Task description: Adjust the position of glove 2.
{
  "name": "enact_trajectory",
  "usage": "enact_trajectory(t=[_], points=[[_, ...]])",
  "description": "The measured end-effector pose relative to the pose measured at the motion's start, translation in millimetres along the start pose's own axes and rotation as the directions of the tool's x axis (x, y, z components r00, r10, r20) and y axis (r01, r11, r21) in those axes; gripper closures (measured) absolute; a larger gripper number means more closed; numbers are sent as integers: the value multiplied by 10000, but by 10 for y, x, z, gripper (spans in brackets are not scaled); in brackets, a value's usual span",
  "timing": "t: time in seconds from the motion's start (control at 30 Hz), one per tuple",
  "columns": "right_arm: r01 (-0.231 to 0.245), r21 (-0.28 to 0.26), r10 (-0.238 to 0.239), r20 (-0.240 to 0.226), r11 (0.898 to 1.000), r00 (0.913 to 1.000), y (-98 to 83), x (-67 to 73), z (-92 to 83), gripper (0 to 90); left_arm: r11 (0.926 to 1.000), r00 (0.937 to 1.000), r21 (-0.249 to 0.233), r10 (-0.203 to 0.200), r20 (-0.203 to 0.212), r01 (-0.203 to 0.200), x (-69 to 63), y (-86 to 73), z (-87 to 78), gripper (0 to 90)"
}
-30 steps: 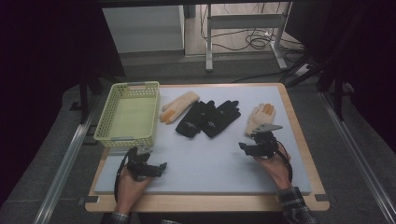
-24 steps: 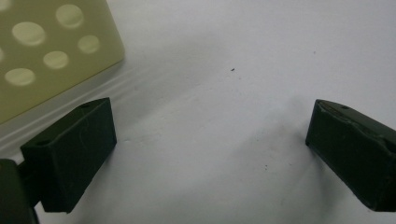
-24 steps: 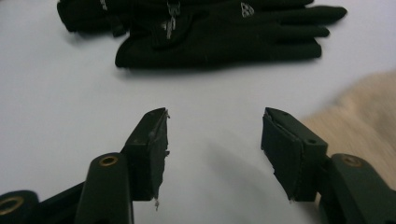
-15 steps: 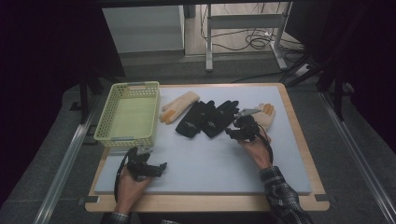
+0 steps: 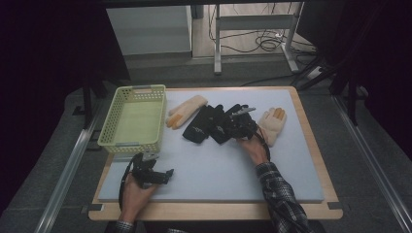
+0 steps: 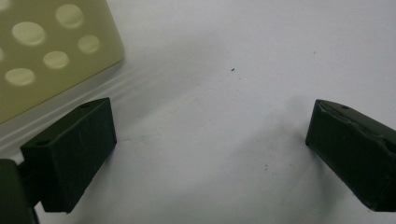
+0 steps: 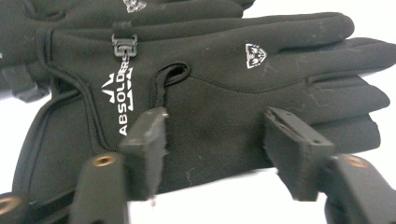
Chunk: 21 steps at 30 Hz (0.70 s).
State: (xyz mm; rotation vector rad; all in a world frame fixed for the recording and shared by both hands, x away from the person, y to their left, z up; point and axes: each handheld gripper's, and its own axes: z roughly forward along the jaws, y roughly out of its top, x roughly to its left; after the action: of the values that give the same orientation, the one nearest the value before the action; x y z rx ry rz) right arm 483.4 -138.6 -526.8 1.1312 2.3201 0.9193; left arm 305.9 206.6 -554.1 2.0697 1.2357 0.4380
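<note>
The right gripper point(image 5: 241, 127) reaches a black glove point(image 7: 219, 88) lying flat near the middle of the worktop point(image 5: 291, 179), toward the far edge. Its jaws, which have just been closing, stand half apart with the glove's lower edge between them; whether the pads yet press the fabric cannot be told. The glove looks light, soft and limp, likely to sag and fold when lifted. A pinch across the palm edge or the cuff looks the surest hold. Its long axis runs slantwise, cuff toward the near-left corner, fingers toward the far-right. A second black glove point(image 5: 198, 125) lies touching it on the basket point(image 5: 115, 127) side. The left gripper point(image 5: 151, 175) rests open and empty near the front-left corner.
</note>
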Motion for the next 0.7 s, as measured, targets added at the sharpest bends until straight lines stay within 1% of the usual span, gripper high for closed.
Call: enact_trajectory(t=[0.03,0.1,0.13,0.17,0.2,0.3,0.43,0.6,0.67,0.7], points=[[-40,-88,40,-25,10000,10000,-13,5,-8,563,10000,10000,0,-7,4,7,0,0,0,21],[-19,-14,19,274,10000,9996,-9,25,-27,711,10000,10000,-1,-1,-1,1,0,0,0,21],[64,47,-66,422,10000,9991,-4,24,-35,782,10000,10000,-1,0,-3,0,-1,0,0,21],[144,107,-149,473,9998,9988,0,19,-44,857,10000,10000,-1,0,-1,0,0,0,0,21],[163,162,-169,335,9997,9993,3,10,-53,870,10000,10000,-1,-4,2,4,0,0,0,21],[243,198,-246,153,9995,9996,2,0,-82,884,10000,10000,5,-1,4,1,0,0,0,21],[119,35,-117,-627,9999,9980,-50,-22,-197,886,10000,10000,5,-5,10,5,1,1,0,21],[642,-119,-652,-1351,9979,9887,-162,44,-465,887,10000,10000,11,-1,-2,1,0,1,1,21],[680,-176,-700,-1655,9975,9837,-221,80,-603,887,10000,10000,16,-1,2,1,1,1,0,21],[782,-255,-816,-1787,9966,9805,-255,95,-670,886,10000,10000,17,0,1,0,1,1,0,21]])
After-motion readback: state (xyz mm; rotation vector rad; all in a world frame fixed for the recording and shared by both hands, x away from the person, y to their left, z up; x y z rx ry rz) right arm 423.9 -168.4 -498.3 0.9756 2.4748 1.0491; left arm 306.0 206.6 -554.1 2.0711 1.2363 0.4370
